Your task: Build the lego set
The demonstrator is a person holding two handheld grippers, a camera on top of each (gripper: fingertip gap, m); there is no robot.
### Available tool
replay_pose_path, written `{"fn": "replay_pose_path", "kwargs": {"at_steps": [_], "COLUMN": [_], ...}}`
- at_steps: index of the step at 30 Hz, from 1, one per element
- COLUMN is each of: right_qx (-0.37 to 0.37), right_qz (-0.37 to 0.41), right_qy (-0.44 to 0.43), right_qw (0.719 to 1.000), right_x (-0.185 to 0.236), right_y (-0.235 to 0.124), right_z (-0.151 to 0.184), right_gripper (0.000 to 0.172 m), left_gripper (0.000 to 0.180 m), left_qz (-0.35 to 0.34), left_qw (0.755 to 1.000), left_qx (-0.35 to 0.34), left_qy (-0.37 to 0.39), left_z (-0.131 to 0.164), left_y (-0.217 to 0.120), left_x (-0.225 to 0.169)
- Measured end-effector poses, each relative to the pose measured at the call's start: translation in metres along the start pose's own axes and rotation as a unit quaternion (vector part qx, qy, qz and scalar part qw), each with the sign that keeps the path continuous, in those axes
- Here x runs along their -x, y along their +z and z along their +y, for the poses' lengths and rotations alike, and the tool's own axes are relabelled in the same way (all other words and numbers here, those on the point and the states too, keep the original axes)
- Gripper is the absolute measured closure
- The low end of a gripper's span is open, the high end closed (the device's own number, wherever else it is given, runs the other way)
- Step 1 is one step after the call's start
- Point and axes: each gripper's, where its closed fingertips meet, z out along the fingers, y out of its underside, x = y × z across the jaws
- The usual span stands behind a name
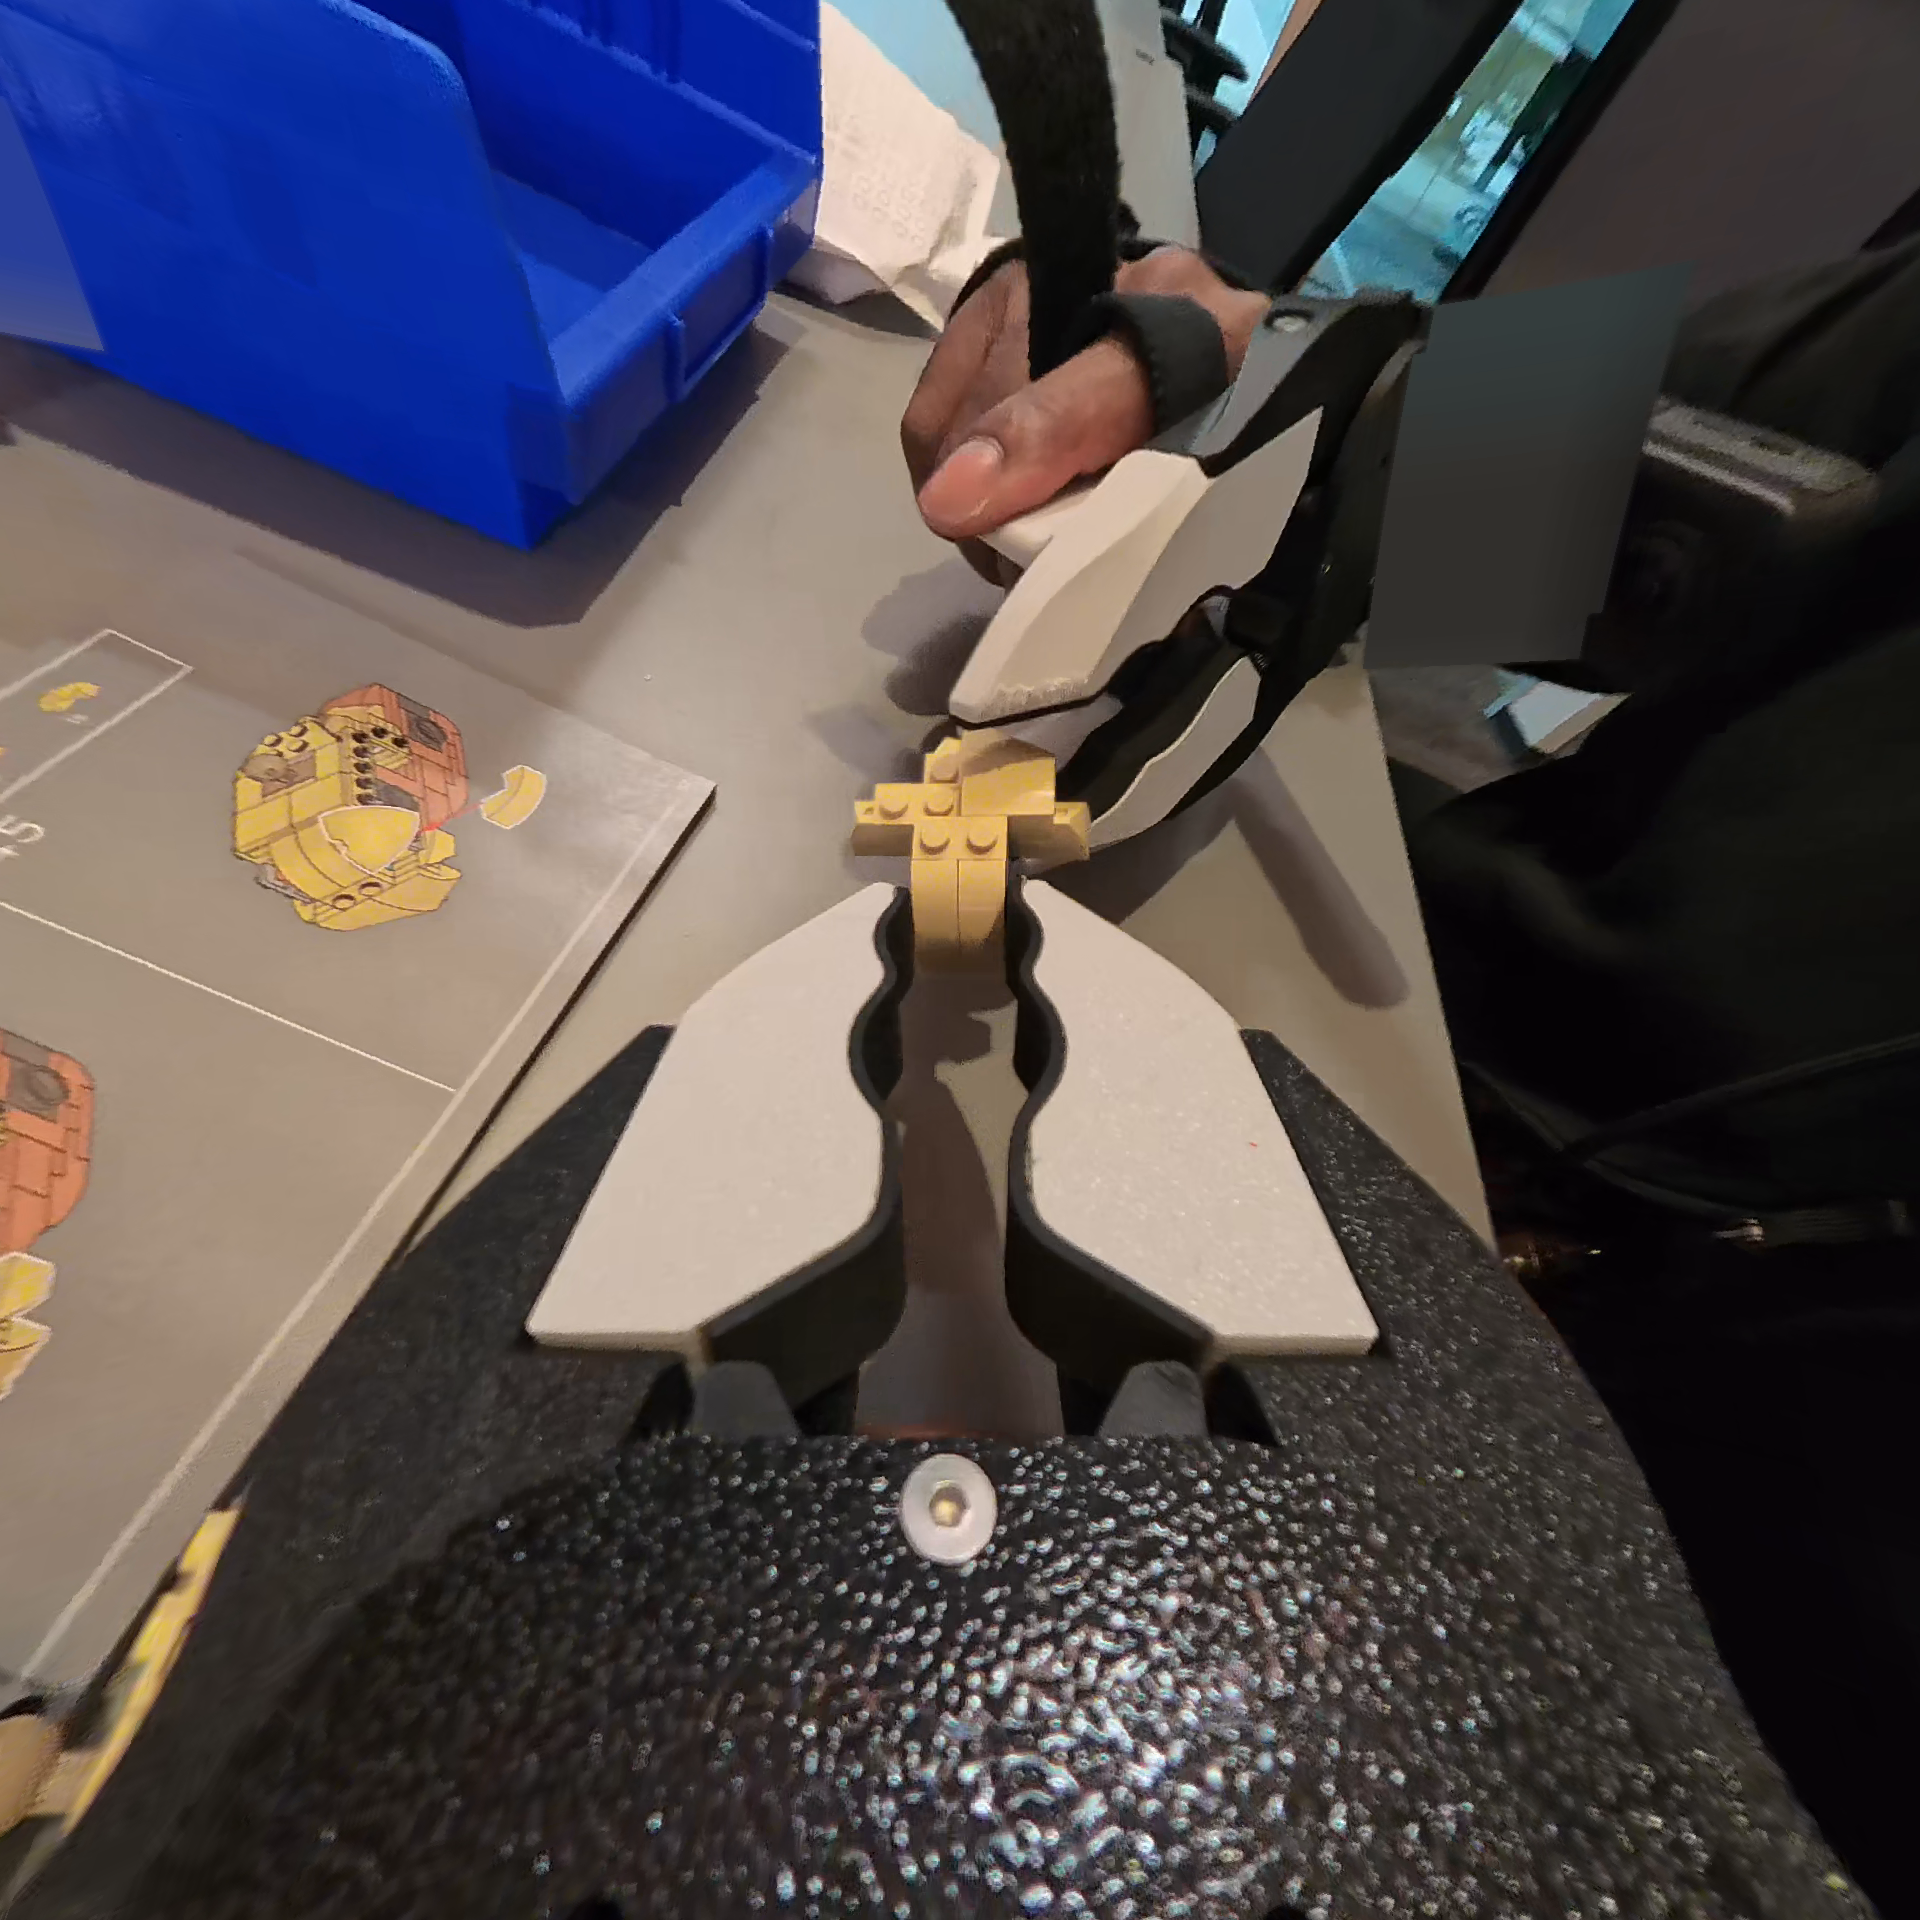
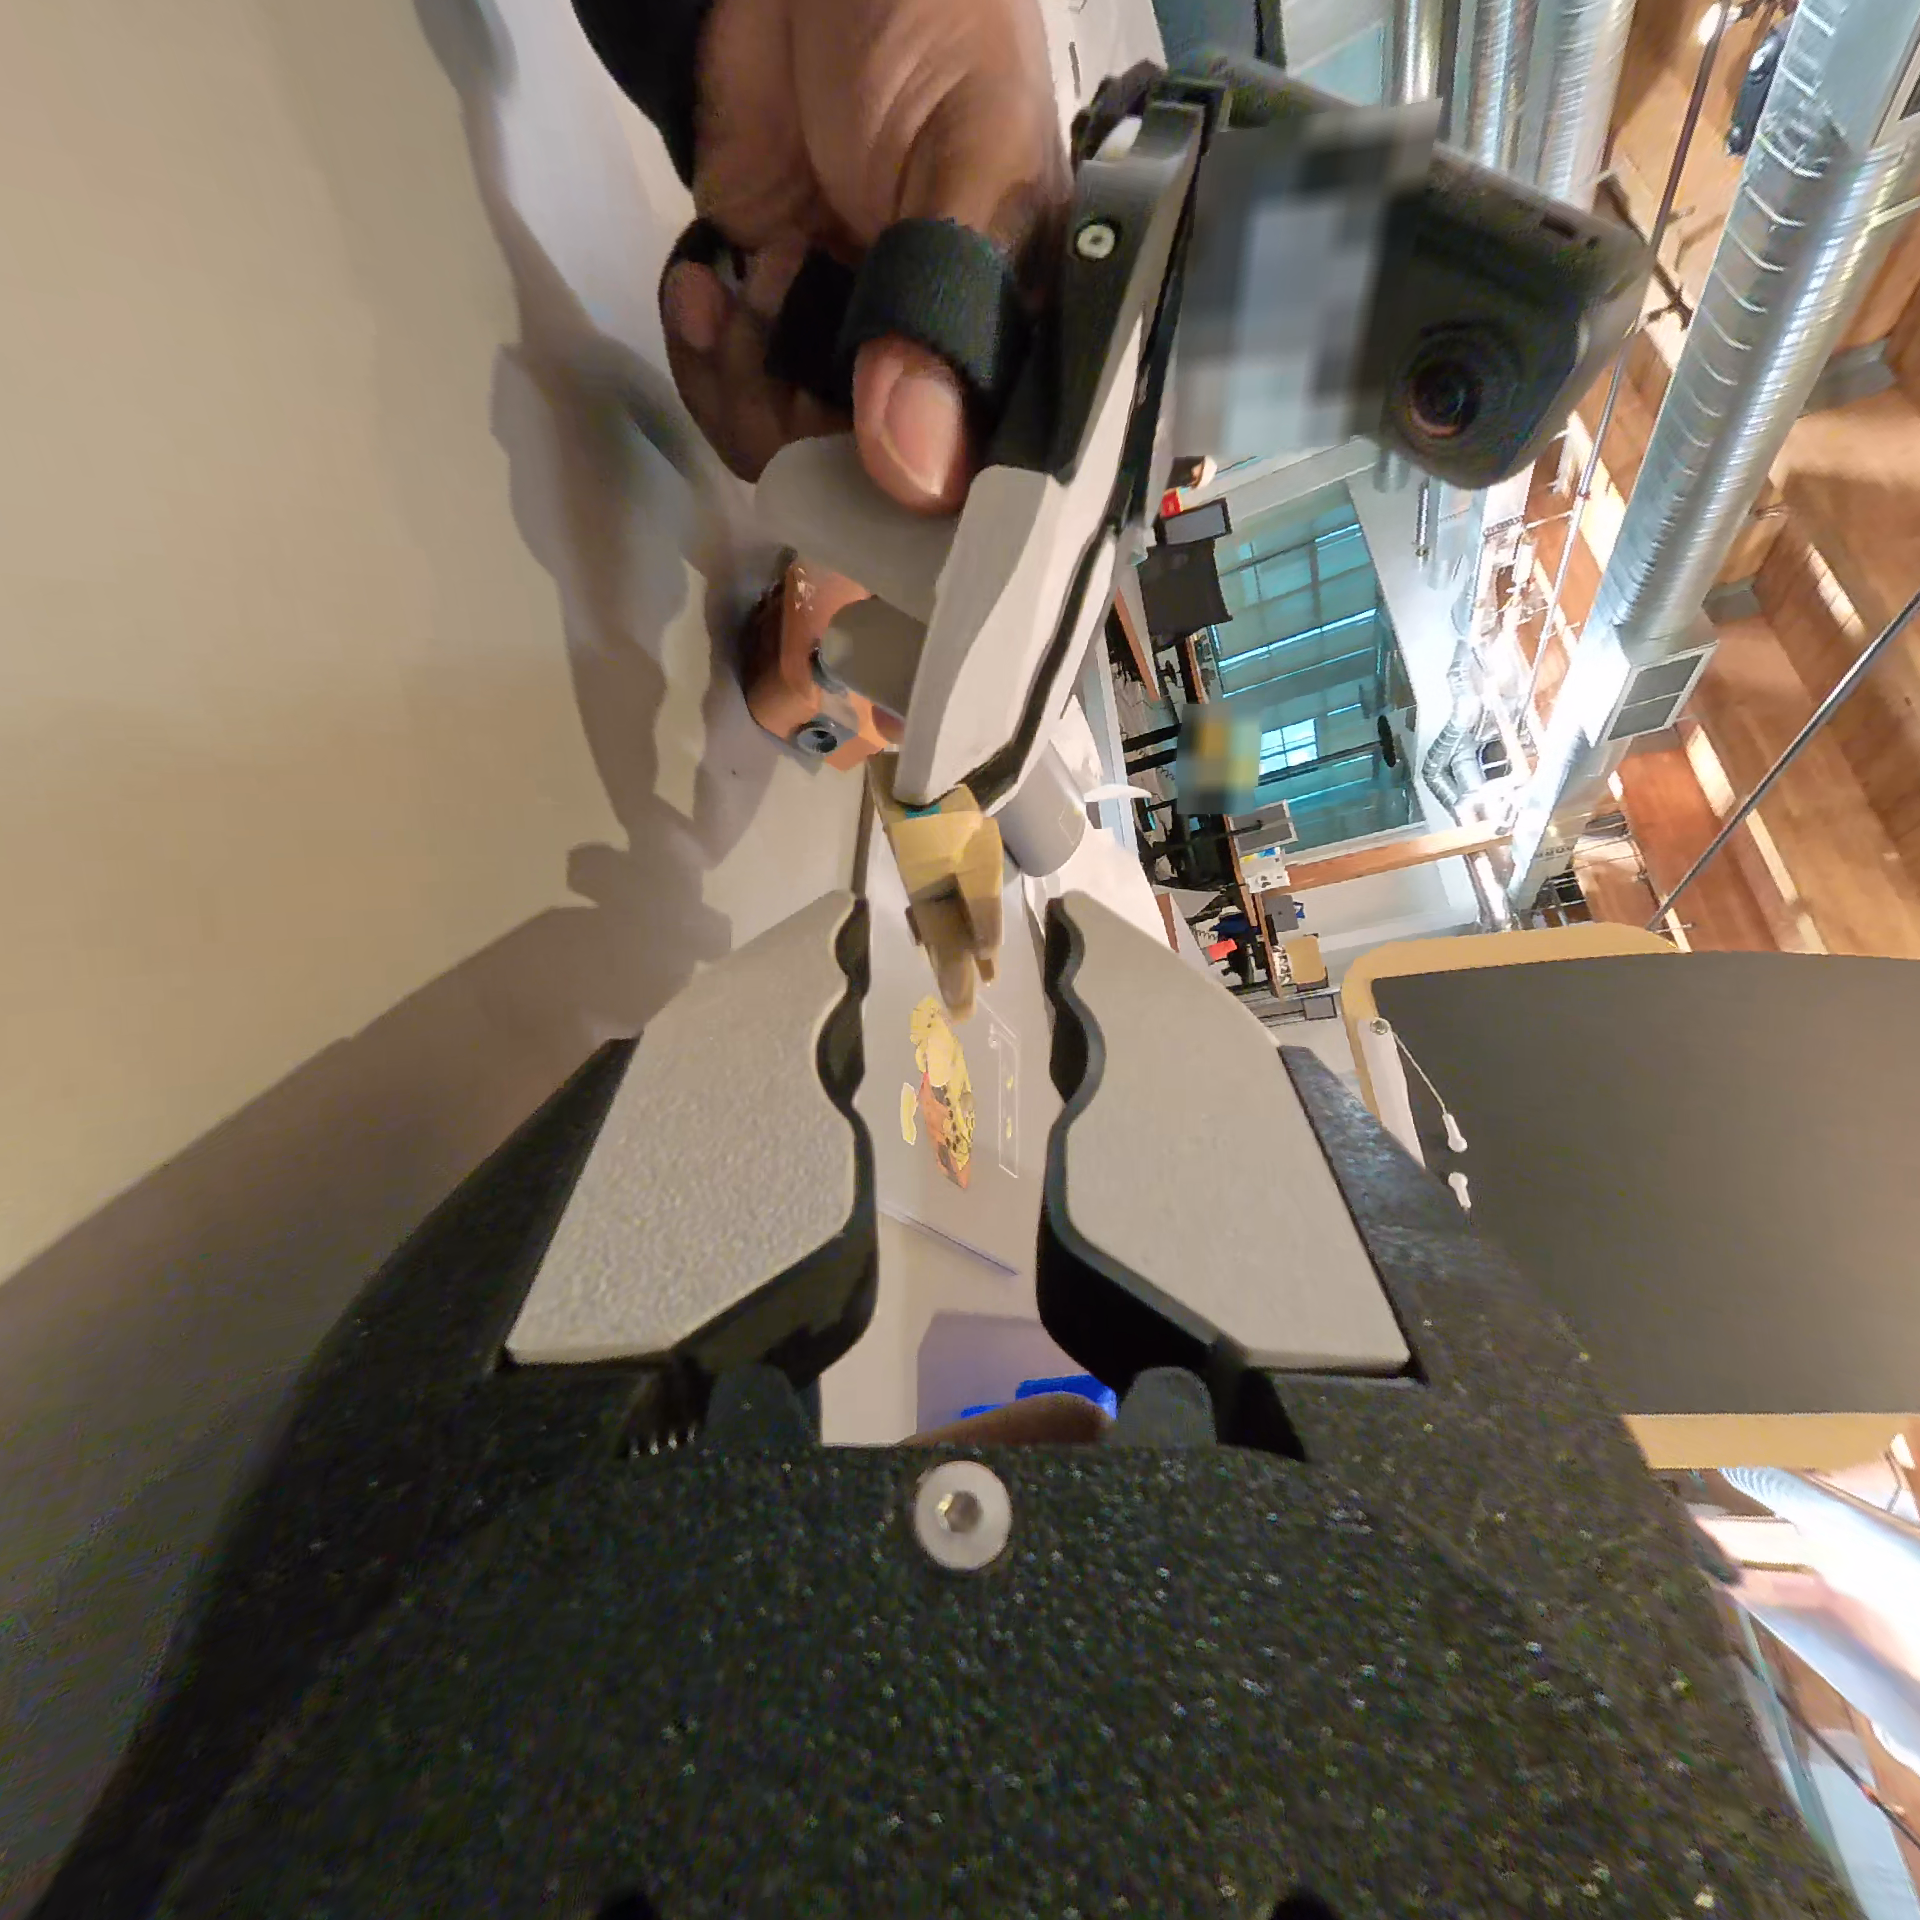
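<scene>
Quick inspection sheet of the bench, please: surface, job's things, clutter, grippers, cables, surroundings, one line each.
Surface: grey table, mostly bare around the work spot.
Job's things: tan brick assembly held above the table; open instruction booklet to the left of it; an orange-brown brick piece on the table behind the left gripper.
Clutter: blue bin at the back left; white paper behind it.
Grippers: left gripper has its jaws closed on the lower end of the assembly; right gripper has its jaws open, with the assembly's far end between them, untouched.
Cables: black strap hangs over the right hand.
Surroundings: windows and metal ducts beyond the table.
</scene>
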Motion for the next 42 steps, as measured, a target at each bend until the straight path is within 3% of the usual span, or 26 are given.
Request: {"fn": "replay_pose_path", "kwargs": {"at_steps": [7, 20, 21, 23, 26, 28, 33, 36, 42], "right_qx": [-0.009, -0.002, 0.003, 0.022, 0.068, 0.098, 0.127, 0.127, 0.114], "right_qz": [-0.003, -0.039, -0.043, -0.085, -0.15, -0.19, -0.282, -0.312, -0.315], "right_qy": [-0.013, -0.015, -0.011, -0.003, 0.05, 0.116, 0.242, 0.272, 0.277], "right_qw": [1.0, 0.999, 0.999, 0.996, 0.985, 0.97, 0.92, 0.901, 0.9], "right_x": [0.002, 0.009, 0.009, 0.017, 0.023, 0.023, 0.039, 0.049, 0.053], "right_y": [-0.001, -0.003, -0.003, -0.007, -0.022, -0.038, -0.08, -0.092, -0.09], "right_z": [-0.005, -0.002, 0.0, 0.008, 0.03, 0.048, 0.075, 0.077, 0.074], "right_gripper": [0.154, 0.154, 0.153, 0.129, 0.113, 0.113, 0.129, 0.132, 0.134], "left_gripper": [0.164, 0.164, 0.164, 0.164, 0.164, 0.164, 0.164, 0.164, 0.157], "left_qz": [0.024, 0.004, -0.004, -0.033, -0.057, -0.047, -0.05, -0.048, -0.031], "left_qw": [0.999, 0.999, 0.999, 0.997, 0.989, 0.984, 0.967, 0.965, 0.967], "left_qx": [-0.005, 0.016, 0.011, 0.026, 0.07, 0.107, 0.175, 0.179, 0.171], "left_qy": [-0.023, 0.033, 0.035, 0.057, 0.113, 0.135, 0.18, 0.185, 0.186], "left_z": [0.001, 0.006, 0.005, 0.007, 0.019, 0.03, 0.051, 0.051, 0.05], "left_y": [0.004, 0.008, 0.008, 0.009, 0.012, 0.016, 0.022, 0.02, 0.012], "left_x": [-0.004, -0.003, -0.001, 0.006, 0.008, 0.004, 0.004, 0.004, 0.0]}}
